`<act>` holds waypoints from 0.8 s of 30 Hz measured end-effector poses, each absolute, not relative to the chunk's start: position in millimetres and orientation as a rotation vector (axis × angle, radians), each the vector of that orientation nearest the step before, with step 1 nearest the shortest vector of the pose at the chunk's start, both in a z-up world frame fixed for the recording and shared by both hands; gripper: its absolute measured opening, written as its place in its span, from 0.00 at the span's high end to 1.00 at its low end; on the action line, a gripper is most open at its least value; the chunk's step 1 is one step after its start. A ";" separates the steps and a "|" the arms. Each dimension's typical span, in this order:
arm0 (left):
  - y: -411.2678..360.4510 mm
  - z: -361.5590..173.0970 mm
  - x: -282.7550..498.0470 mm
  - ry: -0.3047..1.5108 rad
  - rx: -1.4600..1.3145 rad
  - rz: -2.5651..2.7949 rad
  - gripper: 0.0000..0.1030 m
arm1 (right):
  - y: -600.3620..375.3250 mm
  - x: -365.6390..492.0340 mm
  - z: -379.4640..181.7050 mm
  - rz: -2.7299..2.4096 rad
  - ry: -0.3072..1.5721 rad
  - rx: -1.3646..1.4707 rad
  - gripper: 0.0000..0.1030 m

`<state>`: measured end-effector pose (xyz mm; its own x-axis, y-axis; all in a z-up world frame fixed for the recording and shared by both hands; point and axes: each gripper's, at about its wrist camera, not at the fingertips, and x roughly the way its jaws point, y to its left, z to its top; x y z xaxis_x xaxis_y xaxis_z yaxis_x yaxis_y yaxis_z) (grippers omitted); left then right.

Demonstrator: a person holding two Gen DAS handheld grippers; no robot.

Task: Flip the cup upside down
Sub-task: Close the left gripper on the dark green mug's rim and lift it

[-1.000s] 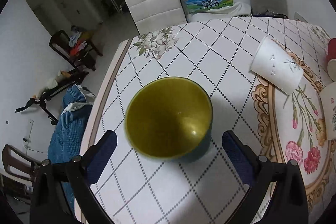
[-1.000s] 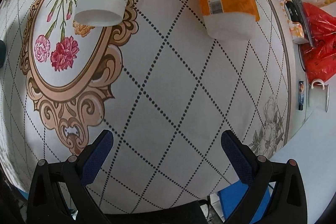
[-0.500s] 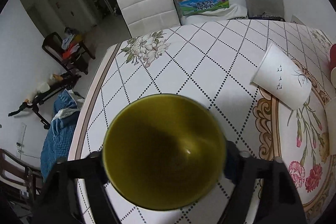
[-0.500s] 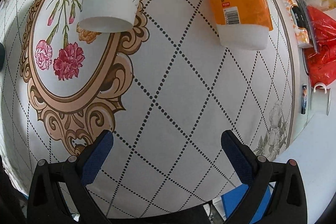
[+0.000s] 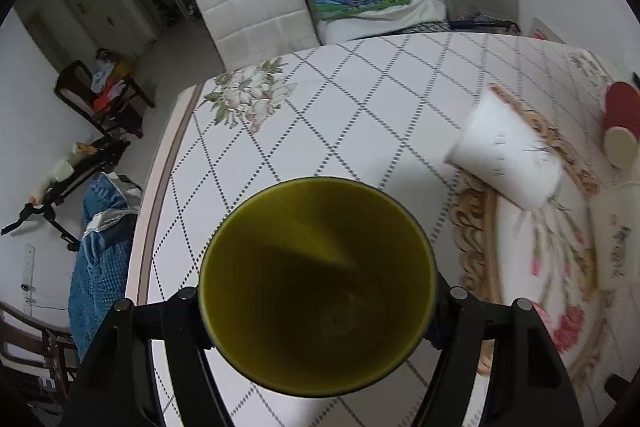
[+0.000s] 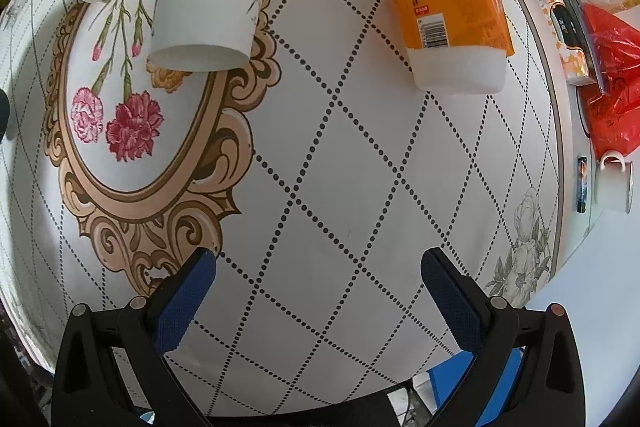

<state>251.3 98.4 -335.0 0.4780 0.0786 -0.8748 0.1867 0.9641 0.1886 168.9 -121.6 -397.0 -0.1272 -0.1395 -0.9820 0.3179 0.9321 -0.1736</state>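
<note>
The left hand-held gripper [image 5: 316, 311] has moved in and closed around the green cup [image 5: 316, 287], which was standing free before.

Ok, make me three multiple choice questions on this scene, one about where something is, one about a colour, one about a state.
1. Where is the cup?
A. between the left tool's fingers
B. beside the orange-labelled tub
C. on the white chair

2. What colour is the cup's inside?
A. red
B. olive yellow
C. white

3. What state is the right tool in?
A. shut on a paper cup
B. open, holding nothing
C. shut on the tub

Answers: 1 A, the left tool flanks it on both sides; 2 B, its interior looks olive yellow; 3 B, only tablecloth shows between its pads.
</note>
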 end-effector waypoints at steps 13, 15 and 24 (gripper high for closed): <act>60.1 -294.6 197.5 1.288 0.301 -0.265 0.32 | -96.6 151.2 -364.4 -0.305 1.602 0.183 0.00; 52.7 -294.5 187.3 1.334 0.308 -0.281 0.32 | -93.6 151.6 -363.3 -0.282 1.605 0.186 0.00; 21.8 -316.1 136.6 1.551 0.272 -0.294 0.35 | -91.7 129.7 -357.0 -0.176 1.635 0.167 0.00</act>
<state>136.6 21.8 -316.1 -0.0012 -0.0139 -0.9999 0.3528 0.9356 -0.0134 129.7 -91.7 -357.0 -0.0712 0.0018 -0.9975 0.2140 0.9767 -0.0136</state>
